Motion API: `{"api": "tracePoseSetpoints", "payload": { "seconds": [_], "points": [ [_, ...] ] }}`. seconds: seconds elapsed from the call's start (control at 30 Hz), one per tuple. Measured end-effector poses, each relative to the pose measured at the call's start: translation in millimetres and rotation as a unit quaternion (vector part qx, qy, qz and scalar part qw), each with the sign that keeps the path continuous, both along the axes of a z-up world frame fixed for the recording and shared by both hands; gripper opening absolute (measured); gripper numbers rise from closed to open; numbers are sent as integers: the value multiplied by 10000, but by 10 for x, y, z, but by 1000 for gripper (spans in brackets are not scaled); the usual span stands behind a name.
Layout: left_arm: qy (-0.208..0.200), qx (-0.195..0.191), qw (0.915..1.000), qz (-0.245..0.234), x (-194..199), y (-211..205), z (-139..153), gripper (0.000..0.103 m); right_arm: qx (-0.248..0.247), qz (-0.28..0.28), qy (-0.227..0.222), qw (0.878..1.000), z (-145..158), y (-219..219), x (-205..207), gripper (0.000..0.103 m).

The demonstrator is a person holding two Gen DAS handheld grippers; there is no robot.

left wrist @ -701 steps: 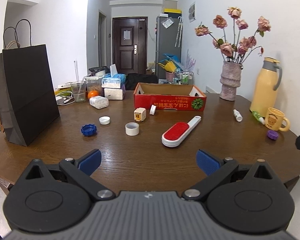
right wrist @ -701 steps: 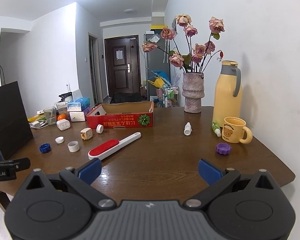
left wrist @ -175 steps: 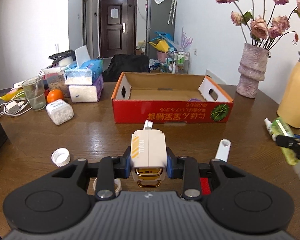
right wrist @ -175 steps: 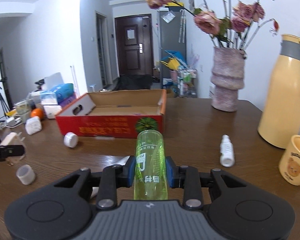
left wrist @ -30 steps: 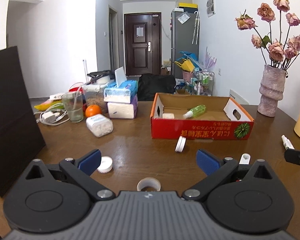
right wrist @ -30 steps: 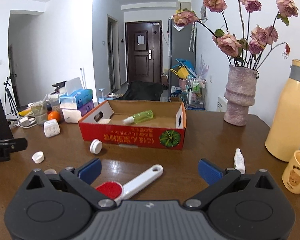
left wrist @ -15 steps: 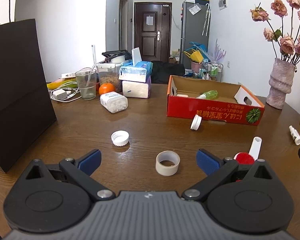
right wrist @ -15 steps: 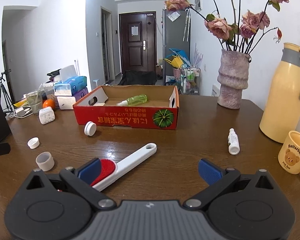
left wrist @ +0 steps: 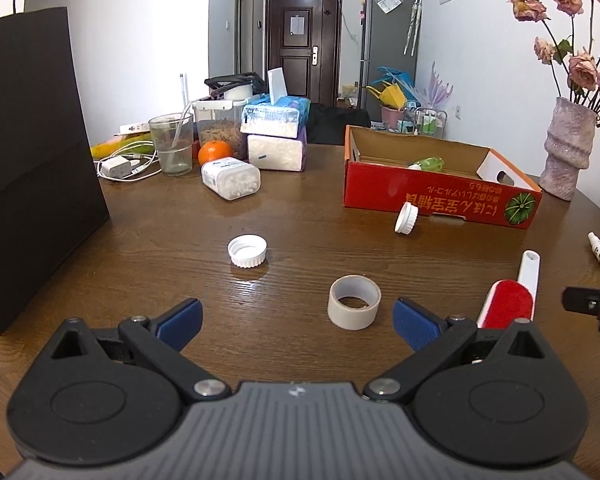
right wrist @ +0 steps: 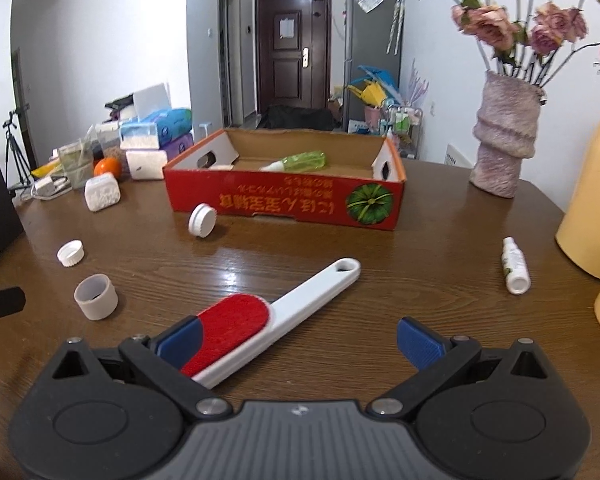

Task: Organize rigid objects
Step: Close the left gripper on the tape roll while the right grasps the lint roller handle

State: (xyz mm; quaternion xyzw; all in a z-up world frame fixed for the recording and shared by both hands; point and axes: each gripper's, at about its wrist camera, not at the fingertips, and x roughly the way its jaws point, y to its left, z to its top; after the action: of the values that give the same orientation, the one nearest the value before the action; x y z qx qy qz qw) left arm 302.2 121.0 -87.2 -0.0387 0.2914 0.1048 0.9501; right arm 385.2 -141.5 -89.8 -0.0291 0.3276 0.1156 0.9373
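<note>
Your round wooden worktop (left wrist: 300,208) sits in a white-walled room, a dark door (left wrist: 302,46) at upper centre.

Both your left gripper (left wrist: 296,318) and right gripper (right wrist: 300,342) have jaws spread wide, holding nothing. The red box (right wrist: 284,200) sits mid-frame with the green bottle (right wrist: 300,162) inside. Lint brush (right wrist: 268,320), tape roll (left wrist: 354,307) and white caps (left wrist: 247,251) lie in the open centre; black bag (left wrist: 32,160) crowds the left edge.

The left gripper (left wrist: 296,314) is held low over the table, level and facing forward, its 2 blue-padded fingers (left wrist: 180,318) spread wide with nothing between them. The right gripper (right wrist: 300,338) sits at a similar height, also gaping wide and gripping nothing, tilted slightly downward.
</note>
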Motion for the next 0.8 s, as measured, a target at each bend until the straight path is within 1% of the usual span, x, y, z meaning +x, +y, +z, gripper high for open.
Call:
{"api": "tracePoseSetpoints", "payload": {
  "seconds": [0.13,0.27,0.43,0.57,0.7,0.8],
  "points": [
    [14,-36,10000,51,4,74,-25,103,-104,147,156,9997,-64,226,125,103],
    [30,-50,10000,78,1,127,-51,103,-201,159,419,9988,-174,464,293,103],
    [72,-63,9999,87,12,156,-76,103,-359,-114,681,9970,-311,676,495,103],
    [84,-72,9999,53,31,158,-85,103,-627,-257,785,9946,-433,811,613,103],
    [108,-52,9999,16,63,163,-95,103,-569,-231,996,9931,-544,760,657,102],
    [132,-14,9999,-19,99,158,-106,103,-361,-269,1044,9935,-582,592,653,103]
  ]
}}
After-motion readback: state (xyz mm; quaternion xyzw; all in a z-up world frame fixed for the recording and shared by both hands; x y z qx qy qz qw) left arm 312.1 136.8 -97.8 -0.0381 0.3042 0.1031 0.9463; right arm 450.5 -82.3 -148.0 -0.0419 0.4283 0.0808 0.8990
